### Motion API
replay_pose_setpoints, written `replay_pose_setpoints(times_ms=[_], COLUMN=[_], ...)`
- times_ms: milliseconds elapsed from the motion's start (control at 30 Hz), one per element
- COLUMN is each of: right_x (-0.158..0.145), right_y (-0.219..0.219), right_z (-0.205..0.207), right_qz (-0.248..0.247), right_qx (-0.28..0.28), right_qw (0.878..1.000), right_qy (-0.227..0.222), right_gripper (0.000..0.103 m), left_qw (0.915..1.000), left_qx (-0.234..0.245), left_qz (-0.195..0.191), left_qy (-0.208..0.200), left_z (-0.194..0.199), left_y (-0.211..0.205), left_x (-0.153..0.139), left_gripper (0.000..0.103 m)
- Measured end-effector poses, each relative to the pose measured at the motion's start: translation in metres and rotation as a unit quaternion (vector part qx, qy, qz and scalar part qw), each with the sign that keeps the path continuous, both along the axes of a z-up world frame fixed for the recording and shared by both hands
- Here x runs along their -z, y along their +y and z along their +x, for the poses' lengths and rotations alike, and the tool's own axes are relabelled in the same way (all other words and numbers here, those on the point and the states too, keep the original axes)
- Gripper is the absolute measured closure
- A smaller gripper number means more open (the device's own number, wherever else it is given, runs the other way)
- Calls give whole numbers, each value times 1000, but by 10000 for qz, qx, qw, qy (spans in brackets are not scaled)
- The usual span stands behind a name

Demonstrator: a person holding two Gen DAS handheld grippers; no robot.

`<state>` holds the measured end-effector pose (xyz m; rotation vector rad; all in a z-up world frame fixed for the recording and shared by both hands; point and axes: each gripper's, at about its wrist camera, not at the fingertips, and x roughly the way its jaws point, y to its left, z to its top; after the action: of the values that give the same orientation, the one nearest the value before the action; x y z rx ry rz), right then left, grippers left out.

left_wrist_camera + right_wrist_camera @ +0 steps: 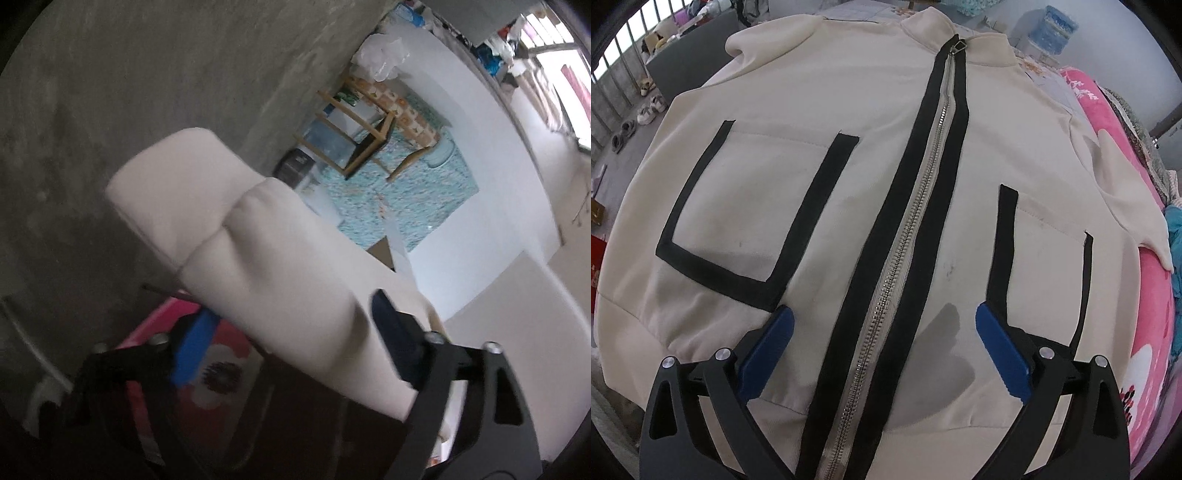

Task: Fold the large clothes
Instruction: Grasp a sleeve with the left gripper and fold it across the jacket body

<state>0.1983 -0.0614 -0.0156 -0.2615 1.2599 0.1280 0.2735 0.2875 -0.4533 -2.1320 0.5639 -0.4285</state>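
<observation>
A pink floral blanket (pixel 1148 295) covers the bed, and on it a large cream jacket (pixel 849 192) lies face up and spread flat, collar at the far end and hem nearest the right wrist camera. A black band with a silver zipper (pixel 916 229) runs down its middle, closed up to the collar, and a black-edged pocket (pixel 746 221) sits on each side of it. One cream sleeve (pixel 236 236) is off the bed surface and passes between the fingers of the left gripper (pixel 288 332); the blue pads stand on either side of the thick, bunched fabric, but the blurred picture does not show whether they actually press on it. The right gripper (pixel 884 325) points steeply down over the lower front of the jacket with its jaws spread wide, straddling the zipper band and holding nothing. In the left wrist view a wooden chair (pixel 360 142) stands far behind the sleeve on a patterned blue floor.
</observation>
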Motion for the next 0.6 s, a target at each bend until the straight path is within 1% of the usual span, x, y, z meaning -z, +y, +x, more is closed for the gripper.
replay_pose_setpoints(times_ms=[33,100,133,200,233,267,300,333,367,433,533,600], right_x=[0,0,-1,-2,-3,-4,-4,-4,-5,-5,-5,-8], right_y=[0,-1,-1,1,3,4,5,4,3,-1,-10,-17], right_z=[-2,-5,-7,-12,-13,-15,-17,-17,-19,-21,-24,-26], right_qz=[16,34,32,0,-41,-64,-83,-80,-33,96,383,539], right_qx=[1,-9,-20,-88,-144,-186,-237,-268,-299,-309,-287,-261], right_qw=[10000,10000,9999,9998,9996,9994,9990,9988,9985,9982,9971,9957], right_qy=[-37,-88,-118,-190,-249,-296,-361,-405,-464,-500,-593,-706], right_gripper=[8,8,8,8,8,8,8,8,8,11,15,15], left_qw=[9998,9985,9974,9933,9900,9870,9833,9770,9724,9587,9283,9000], left_qx=[19,83,114,178,220,245,268,278,285,311,251,177], left_qz=[189,520,688,1085,1338,1530,1742,2054,2258,2768,3662,4319], left_qy=[65,151,203,361,399,418,446,492,521,578,593,572], left_z=[-1,-1,-1,-2,-3,-4,-3,-3,-3,-3,-6,-11], left_y=[5,20,27,43,53,61,71,83,92,114,152,177], left_x=[-4,-9,-12,-22,-34,-40,-49,-65,-76,-106,-170,-230], left_gripper=[43,57,61,75,79,86,90,92,94,95,96,97])
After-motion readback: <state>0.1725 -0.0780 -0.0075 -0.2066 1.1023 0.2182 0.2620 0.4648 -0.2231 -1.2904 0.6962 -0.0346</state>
